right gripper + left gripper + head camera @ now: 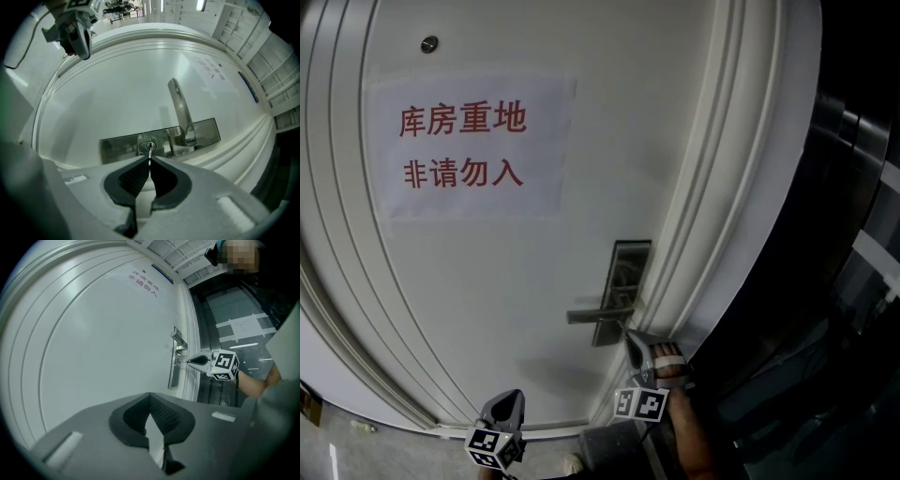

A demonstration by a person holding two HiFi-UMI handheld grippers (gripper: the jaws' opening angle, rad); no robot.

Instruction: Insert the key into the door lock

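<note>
My right gripper [150, 158] is shut on a small metal key [150, 151], and the key's tip sits at the round keyhole [146, 147] in the steel lock plate [117, 144]. The lever handle [180, 110] juts from the same plate. In the head view the right gripper [630, 336] points at the lock plate [630, 267] just below the handle [598, 312]. My left gripper [150, 397] is shut on nothing and hangs back from the white door [103, 343], low and to the left [514, 396]. From there the right gripper [188, 362] shows against the plate [173, 376].
A paper sign with red characters [469, 145] is stuck on the door, with a small round fitting [429, 44] above it. The moulded door frame [722, 187] runs along the lock side; beyond it lies dark glazing [853, 281]. A person's forearm [689, 441] carries the right gripper.
</note>
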